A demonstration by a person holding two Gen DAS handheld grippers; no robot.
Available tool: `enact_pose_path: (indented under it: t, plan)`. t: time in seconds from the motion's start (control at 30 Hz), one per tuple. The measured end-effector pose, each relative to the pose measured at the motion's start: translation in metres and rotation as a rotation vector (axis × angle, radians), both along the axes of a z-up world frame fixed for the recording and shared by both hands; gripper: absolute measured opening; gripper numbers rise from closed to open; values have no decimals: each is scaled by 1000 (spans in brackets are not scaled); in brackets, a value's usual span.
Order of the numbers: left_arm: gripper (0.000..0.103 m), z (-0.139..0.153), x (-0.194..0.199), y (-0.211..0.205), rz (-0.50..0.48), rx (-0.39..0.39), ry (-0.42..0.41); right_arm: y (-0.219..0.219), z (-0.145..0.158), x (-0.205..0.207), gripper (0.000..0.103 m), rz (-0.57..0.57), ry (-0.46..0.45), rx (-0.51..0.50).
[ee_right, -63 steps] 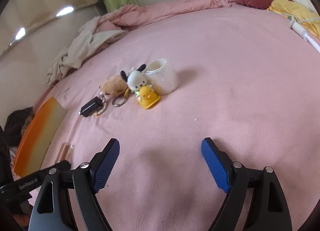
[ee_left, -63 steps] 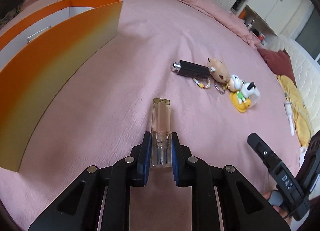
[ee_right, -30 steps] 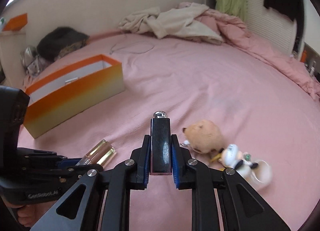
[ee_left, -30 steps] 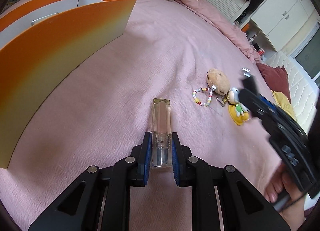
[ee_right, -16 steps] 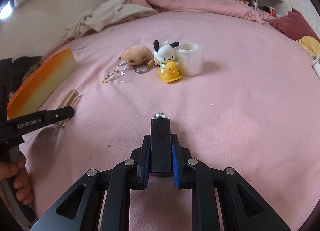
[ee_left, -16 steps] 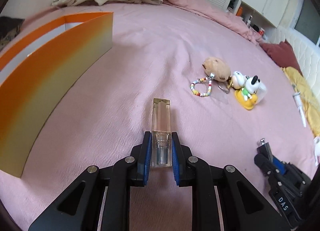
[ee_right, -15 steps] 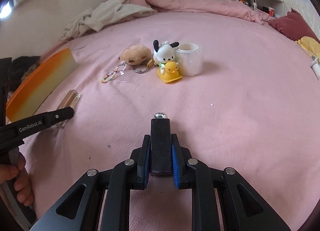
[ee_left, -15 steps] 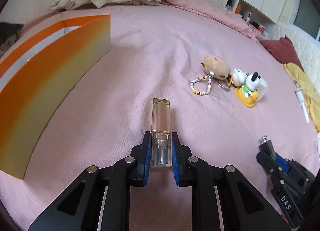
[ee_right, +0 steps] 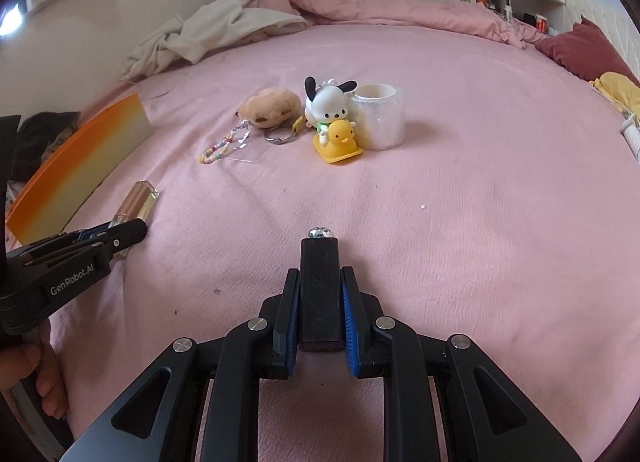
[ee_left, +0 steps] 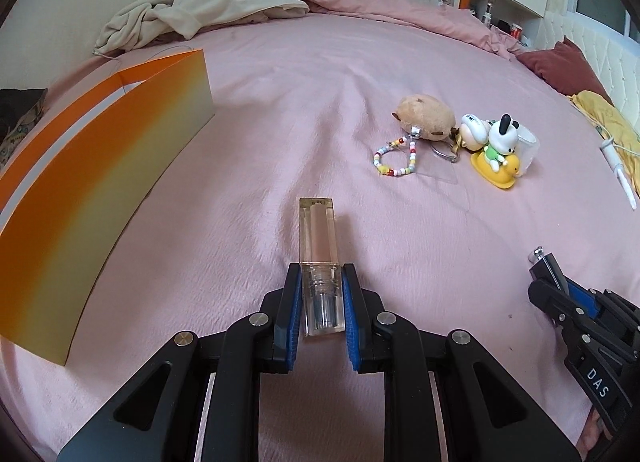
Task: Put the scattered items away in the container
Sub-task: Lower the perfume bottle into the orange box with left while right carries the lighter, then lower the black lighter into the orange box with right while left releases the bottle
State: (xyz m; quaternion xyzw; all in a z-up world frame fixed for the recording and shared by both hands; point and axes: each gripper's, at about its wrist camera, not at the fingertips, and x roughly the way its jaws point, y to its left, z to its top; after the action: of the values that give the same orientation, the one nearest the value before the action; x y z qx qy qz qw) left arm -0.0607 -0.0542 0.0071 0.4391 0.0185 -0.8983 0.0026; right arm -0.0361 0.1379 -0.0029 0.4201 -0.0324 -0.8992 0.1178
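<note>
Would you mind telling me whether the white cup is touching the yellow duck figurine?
Cannot tell. In the right wrist view the white cup sits right behind the yellow duck figurine, overlapping it, with no gap or contact visible.

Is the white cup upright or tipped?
Upright: the white cup stands on the pink bedspread, open mouth up.

On the bed (ee_left: pixel 320 74), the open box (ee_left: pixel 100 166) stands at left; plush keychain (ee_left: pixel 426 118), bead strap (ee_left: pixel 394 158), dog figurine (ee_left: pixel 498 142) and cup (ee_right: pixel 378 118) cluster at right, clothes (ee_left: pixel 200 10) behind.
</note>
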Motion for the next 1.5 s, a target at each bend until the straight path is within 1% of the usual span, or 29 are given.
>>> enact_pose_path:
  t: [0.1,0.3,0.37,0.43,0.57,0.63,0.7,0.77,0.8,0.83,0.87,0.9,0.97,1.5]
  plan:
    - [20,4,1,-1,-1,2,14,2,-1,0,18,-1,-5,-20]
    - [20,17,5,-2,4,-2,58,2,-1,0,18,-1,-1,-20]
    - [20,29,10,-10,27,12,105,2,-1,0,18,-1,-1,-19]
    - [20,45,16,-24,83,17,167,2,-1,1,18,-1,0,-17]
    - [20,73,31,-59,240,3,279,1,0,1,18,-2,0,-15]
    - [20,82,38,-79,328,8,317,0,-1,2,18,-3,0,-15]
    - [20,86,44,-98,408,33,334,1,0,2,18,-3,-1,-15]
    - [20,85,46,-115,481,69,332,1,0,2,18,-3,-1,-15]
    - [20,81,46,-123,505,88,318,0,0,2,18,-3,-1,-15]
    - [20,75,42,-131,520,119,286,0,0,2,18,-3,-1,-15]
    - [20,66,35,-139,524,170,230,1,0,2,18,-2,-2,-14]
    - [20,59,31,-145,536,199,192,1,0,2,18,-2,-2,-13]
    - [20,57,31,-148,549,206,192,1,0,2,18,-2,0,-7]
    - [20,57,33,-145,539,194,196,2,1,3,18,-2,0,6]
